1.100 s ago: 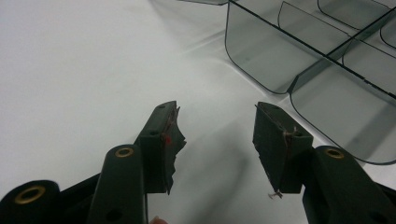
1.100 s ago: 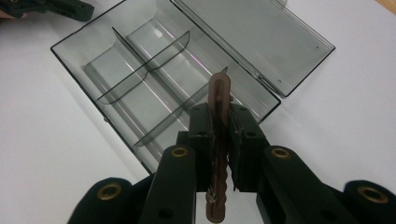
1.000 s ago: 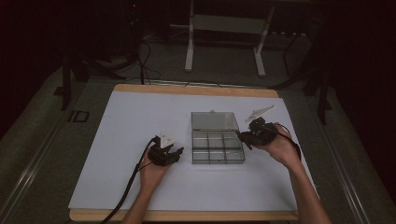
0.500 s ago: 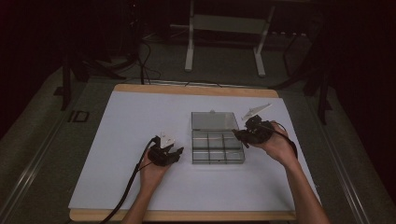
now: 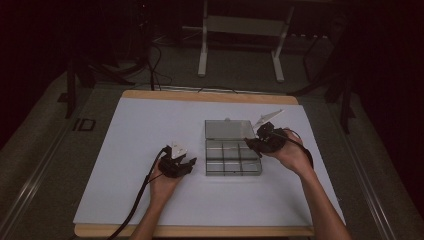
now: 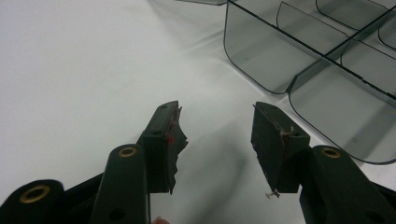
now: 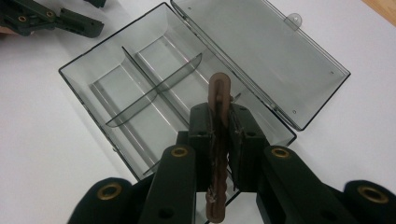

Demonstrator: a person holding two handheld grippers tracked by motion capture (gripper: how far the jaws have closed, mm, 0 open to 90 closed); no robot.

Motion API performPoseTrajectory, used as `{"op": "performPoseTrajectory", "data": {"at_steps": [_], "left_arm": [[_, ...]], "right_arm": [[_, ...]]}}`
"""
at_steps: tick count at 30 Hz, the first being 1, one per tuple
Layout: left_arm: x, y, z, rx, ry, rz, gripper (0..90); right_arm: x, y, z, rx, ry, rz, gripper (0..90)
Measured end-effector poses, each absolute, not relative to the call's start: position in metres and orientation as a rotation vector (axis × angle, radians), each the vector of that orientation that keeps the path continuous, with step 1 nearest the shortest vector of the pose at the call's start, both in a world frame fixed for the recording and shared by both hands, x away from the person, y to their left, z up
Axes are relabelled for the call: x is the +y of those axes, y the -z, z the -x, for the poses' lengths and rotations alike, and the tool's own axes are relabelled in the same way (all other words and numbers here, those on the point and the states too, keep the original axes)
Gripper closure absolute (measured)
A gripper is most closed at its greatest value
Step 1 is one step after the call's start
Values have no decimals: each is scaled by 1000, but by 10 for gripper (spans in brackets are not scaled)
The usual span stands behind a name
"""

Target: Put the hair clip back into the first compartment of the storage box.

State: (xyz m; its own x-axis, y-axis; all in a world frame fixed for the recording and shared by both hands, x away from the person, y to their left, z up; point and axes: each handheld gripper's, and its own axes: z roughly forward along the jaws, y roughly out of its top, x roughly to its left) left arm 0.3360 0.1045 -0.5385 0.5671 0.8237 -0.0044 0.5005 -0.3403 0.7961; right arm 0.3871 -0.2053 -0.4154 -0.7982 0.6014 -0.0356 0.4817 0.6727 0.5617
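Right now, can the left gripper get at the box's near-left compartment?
Probably yes. The left gripper sits open and empty on the table just left of the organiser box, lid folded back; the right gripper, holding a brown strip, is over the far side.

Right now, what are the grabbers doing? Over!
Right hand-held gripper shut on brown hair clip above open box. Left hand-held gripper open, empty. Nothing in the way.

Brown twisted hair tie (image 7: 218,140) upright, pinched edge-on above open clear compartment box (image 7: 140,112)

Below the right gripper (image 7: 223,122), the smoky clear plastic compartment box (image 7: 140,93) looks glossy; its clamped brown ridged strip (image 7: 218,121) looks rubbery; the white table surface (image 6: 84,70) is matt.
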Motion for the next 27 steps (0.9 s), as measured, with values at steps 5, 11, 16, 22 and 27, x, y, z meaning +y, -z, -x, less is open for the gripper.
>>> {"op": "performPoseTrajectory", "data": {"at_steps": [5,11,16,22,27], "left_arm": [[104,539,-336,1061,-519,-2010,525],[105,539,-336,1060,-519,-2010,525],[105,539,-336,1061,-518,-2009,525],[105,539,-336,1061,-519,-2009,524],[105,539,-336,1062,-519,-2009,523]], "right_arm": [[-202,416,-389,2673,-804,-876,808],[-198,417,-391,2679,-799,-873,808],[-194,417,-392,2687,-803,-868,808],[-191,418,-393,2690,-805,-870,808],[-188,420,-394,2692,-808,-866,808]]}}
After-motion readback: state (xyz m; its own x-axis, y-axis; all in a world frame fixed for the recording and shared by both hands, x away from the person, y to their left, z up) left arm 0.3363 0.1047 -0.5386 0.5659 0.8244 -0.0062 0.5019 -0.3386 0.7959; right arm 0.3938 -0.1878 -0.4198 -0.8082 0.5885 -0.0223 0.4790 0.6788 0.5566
